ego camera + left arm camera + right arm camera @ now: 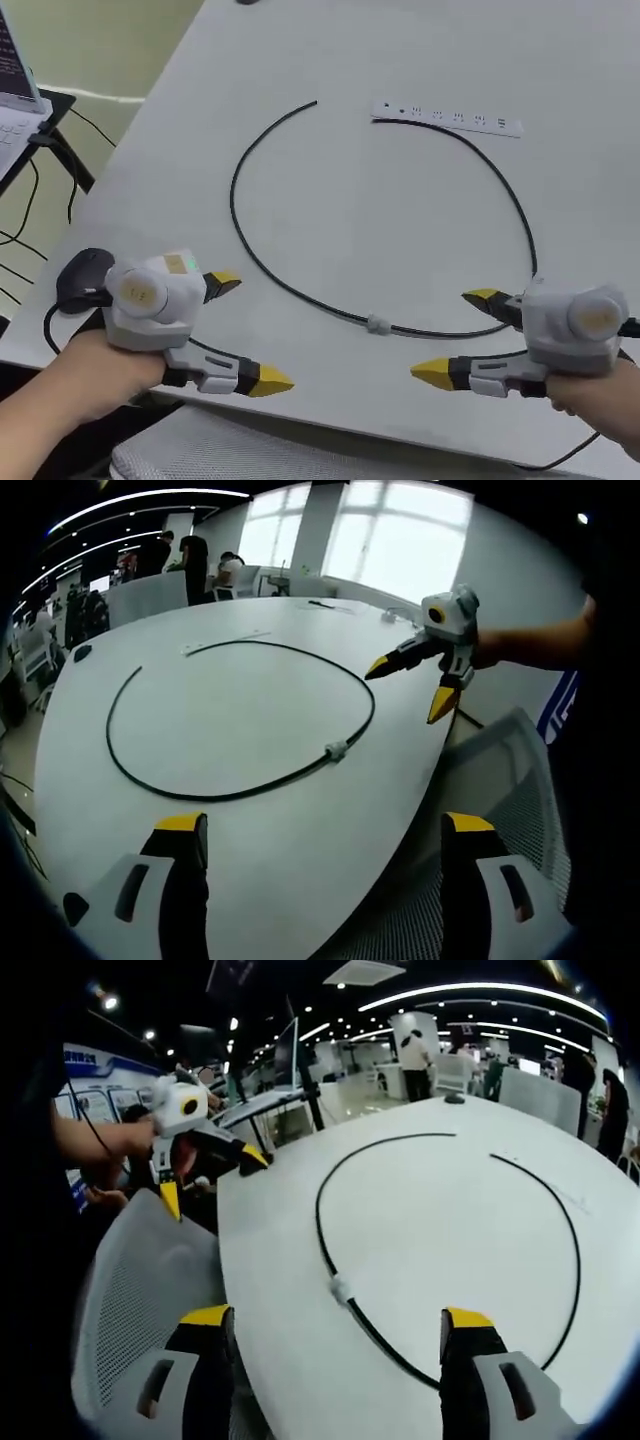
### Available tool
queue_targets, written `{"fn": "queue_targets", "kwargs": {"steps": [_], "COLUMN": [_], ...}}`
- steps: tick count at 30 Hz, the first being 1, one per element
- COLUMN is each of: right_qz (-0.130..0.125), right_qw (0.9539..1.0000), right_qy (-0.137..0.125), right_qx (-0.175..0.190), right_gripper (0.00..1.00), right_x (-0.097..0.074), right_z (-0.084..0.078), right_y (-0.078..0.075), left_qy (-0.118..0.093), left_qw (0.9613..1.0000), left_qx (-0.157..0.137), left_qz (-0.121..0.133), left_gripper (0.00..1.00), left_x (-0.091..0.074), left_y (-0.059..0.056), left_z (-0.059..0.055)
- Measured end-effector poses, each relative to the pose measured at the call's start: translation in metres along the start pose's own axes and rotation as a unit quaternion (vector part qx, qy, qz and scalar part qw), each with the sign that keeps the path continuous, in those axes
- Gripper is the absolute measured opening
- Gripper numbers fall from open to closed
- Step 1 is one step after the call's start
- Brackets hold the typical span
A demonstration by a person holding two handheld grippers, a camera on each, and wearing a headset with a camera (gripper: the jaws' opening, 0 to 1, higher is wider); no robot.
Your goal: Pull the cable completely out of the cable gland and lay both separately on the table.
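- The left gripper (250, 330) and right gripper (455, 334) are both spread wide with nothing between the jaws. Their tips face each other over the near edge of the table (330, 200).
- One small, pale cable gland (378, 324) lies between the two grippers, nearer the right one, and is threaded on the cable.
- One black cable (236, 215) passes through the gland along the line from gripper to gripper. It then curves away in an open loop, with both ends far from the jaws and one beside a white power strip (447, 118).
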State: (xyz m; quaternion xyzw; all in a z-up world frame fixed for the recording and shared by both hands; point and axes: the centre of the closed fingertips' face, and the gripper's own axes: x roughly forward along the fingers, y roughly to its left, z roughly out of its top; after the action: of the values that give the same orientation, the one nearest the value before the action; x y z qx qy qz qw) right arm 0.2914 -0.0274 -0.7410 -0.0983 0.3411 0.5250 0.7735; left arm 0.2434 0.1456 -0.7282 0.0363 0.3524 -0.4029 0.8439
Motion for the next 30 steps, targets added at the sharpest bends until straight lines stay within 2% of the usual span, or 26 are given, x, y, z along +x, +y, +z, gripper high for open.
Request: {"fn": "queue_targets", "kwargs": {"steps": [4,8,17,30], "right_qz": [0.005,0.007,0.027,0.045], "right_qw": [0.9998,0.9992,0.9954,0.9884], "right_qy": [0.015,0.03,0.071,0.114], "right_qx": [-0.008,-0.025,-0.059,-0.09], "right_gripper": [0.77,0.65,0.55,0.39], "right_x": [0.008,0.017,0.042,0.064], "right_z": [0.002,0.002,-0.004,-0.012], "right_y": [-0.002,-0.005,-0.002,-0.003], "left_qy": [0.003,0.004,-0.002,0.003], "left_qw": [1.0,1.0,0.9999,0.9998], "left_qx": [-0.001,0.0,-0.01,-0.016], "left_qz": [-0.002,-0.004,-0.005,-0.014], "left_gripper": [0.96,0.96,0.95,0.94], "left_x": [0.001,0.003,0.004,0.003], "left_y": [0.0,0.0,0.004,0.002], "left_z": [-0.002,-0.003,-0.006,-0.013]}}
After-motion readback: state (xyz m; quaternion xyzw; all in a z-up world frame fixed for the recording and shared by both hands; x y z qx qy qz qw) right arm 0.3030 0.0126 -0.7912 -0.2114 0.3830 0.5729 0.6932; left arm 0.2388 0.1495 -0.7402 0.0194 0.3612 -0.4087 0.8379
